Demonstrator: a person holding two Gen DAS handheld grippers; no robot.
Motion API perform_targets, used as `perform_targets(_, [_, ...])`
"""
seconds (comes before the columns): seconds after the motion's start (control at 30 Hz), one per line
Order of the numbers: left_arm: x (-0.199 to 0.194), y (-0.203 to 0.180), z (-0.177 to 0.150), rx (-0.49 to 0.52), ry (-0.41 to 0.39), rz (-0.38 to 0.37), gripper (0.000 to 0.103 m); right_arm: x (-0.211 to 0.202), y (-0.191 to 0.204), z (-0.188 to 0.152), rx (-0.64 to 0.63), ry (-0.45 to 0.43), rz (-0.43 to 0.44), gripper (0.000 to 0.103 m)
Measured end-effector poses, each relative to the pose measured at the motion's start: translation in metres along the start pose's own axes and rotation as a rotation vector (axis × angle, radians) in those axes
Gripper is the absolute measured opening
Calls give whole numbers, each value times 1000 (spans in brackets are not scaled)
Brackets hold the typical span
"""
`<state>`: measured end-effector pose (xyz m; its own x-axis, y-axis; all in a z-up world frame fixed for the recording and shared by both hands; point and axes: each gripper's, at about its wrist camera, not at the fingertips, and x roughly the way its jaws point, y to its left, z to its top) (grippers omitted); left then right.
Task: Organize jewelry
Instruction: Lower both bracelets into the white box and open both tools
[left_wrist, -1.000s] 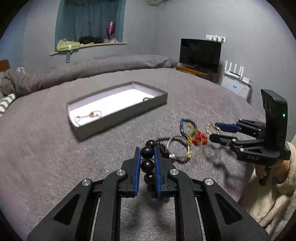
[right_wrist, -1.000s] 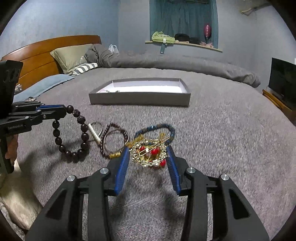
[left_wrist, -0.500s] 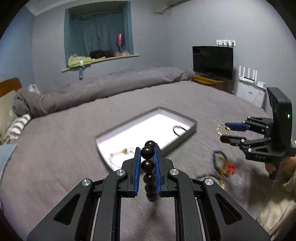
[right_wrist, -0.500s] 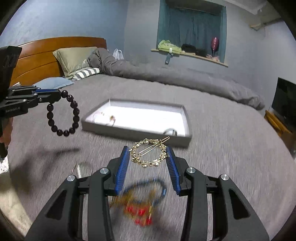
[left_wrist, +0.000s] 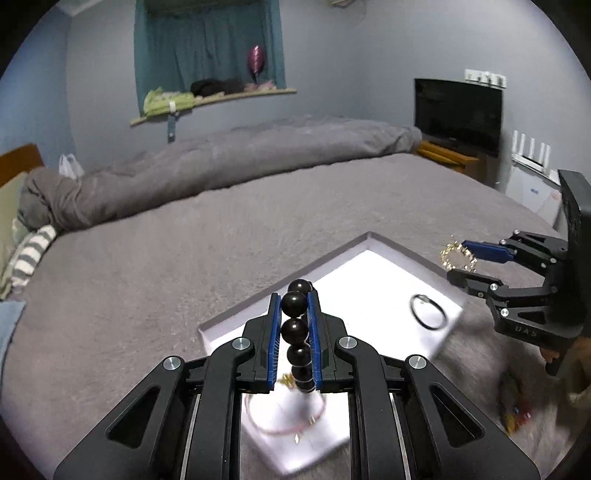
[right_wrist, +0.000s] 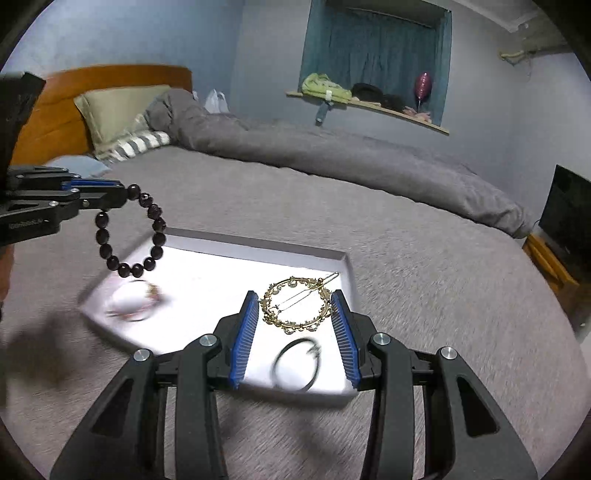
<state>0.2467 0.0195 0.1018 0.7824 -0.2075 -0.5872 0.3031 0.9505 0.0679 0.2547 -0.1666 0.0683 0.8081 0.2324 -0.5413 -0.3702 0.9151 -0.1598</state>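
My left gripper (left_wrist: 294, 306) is shut on a dark bead bracelet (left_wrist: 295, 328), which hangs above the left end of the grey tray (right_wrist: 258, 248); the bracelet also shows in the right wrist view (right_wrist: 131, 230). My right gripper (right_wrist: 295, 314) is shut on a gold ring-shaped hair clip (right_wrist: 295, 304) and holds it above the tray's right end; the clip also shows in the left wrist view (left_wrist: 459, 256). In the tray lie a thin dark ring (right_wrist: 295, 363) and a pink chain bracelet (right_wrist: 135, 299).
The tray sits on a grey bedspread (right_wrist: 424, 266). More jewelry with red beads (left_wrist: 517, 417) lies blurred on the bed to the right of the tray. A rolled duvet (left_wrist: 221, 170), pillows (right_wrist: 122, 110) and a headboard are behind; a TV (left_wrist: 458, 114) stands at right.
Both grippers have moved forward with their pieces and now hover over the tray. The remaining jewelry on the bed has dropped out of the right wrist view.
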Motion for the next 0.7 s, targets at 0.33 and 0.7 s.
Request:
perform_targets(0.33, [66, 21, -5, -85, 87, 9, 15, 69, -10, 10, 12, 116, 2, 40])
perform_targets(0.7, [91, 47, -24, -61, 189, 136, 15, 112, -9, 5, 89, 298, -17, 40])
